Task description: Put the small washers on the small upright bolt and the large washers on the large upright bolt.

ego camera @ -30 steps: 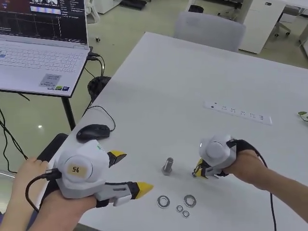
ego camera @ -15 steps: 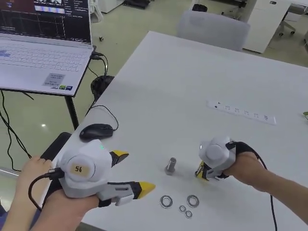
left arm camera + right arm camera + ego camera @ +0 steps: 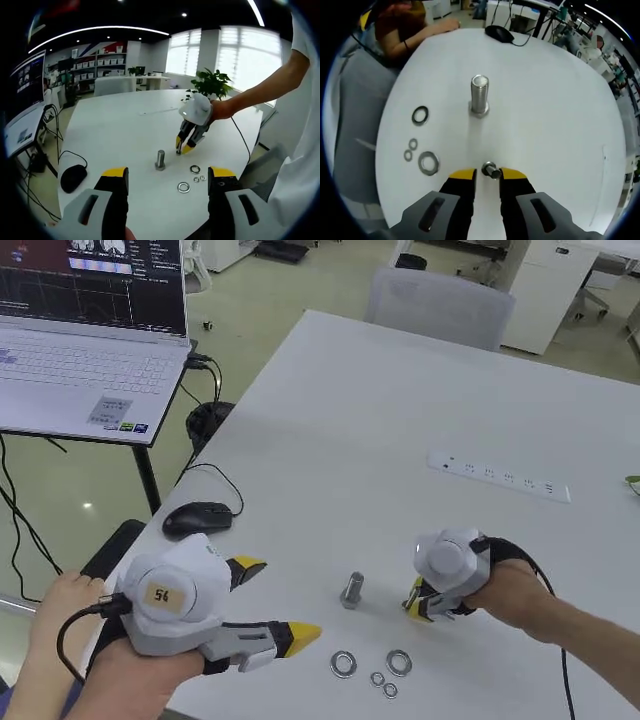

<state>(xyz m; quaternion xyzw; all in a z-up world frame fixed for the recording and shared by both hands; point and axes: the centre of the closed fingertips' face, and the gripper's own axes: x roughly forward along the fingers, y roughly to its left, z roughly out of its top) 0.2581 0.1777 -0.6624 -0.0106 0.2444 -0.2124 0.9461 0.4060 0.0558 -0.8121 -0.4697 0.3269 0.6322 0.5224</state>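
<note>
A large steel bolt [image 3: 351, 589] [image 3: 479, 95] stands upright on the white table [image 3: 400, 420]. To its right, my right gripper [image 3: 413, 605] [image 3: 488, 176] points down at the table. Its yellow jaws are closed narrowly on a small bolt [image 3: 490, 170] standing there. Two large washers [image 3: 343, 664] [image 3: 399, 662] and two small washers [image 3: 377, 678] [image 3: 390, 690] lie flat near the front edge. My left gripper [image 3: 275, 598] [image 3: 168, 175] hovers open and empty at the front left, facing the large bolt [image 3: 160, 159] and the right gripper [image 3: 182, 146].
A black mouse [image 3: 196, 519] with its cable lies left of the left gripper. A white power strip [image 3: 498, 478] sits further back on the right. A laptop [image 3: 80, 350] stands on a side stand at the left, and a grey chair [image 3: 440, 305] is behind the table.
The head view has shifted slightly. Both grippers, the bolts and the washers sit where they were.
</note>
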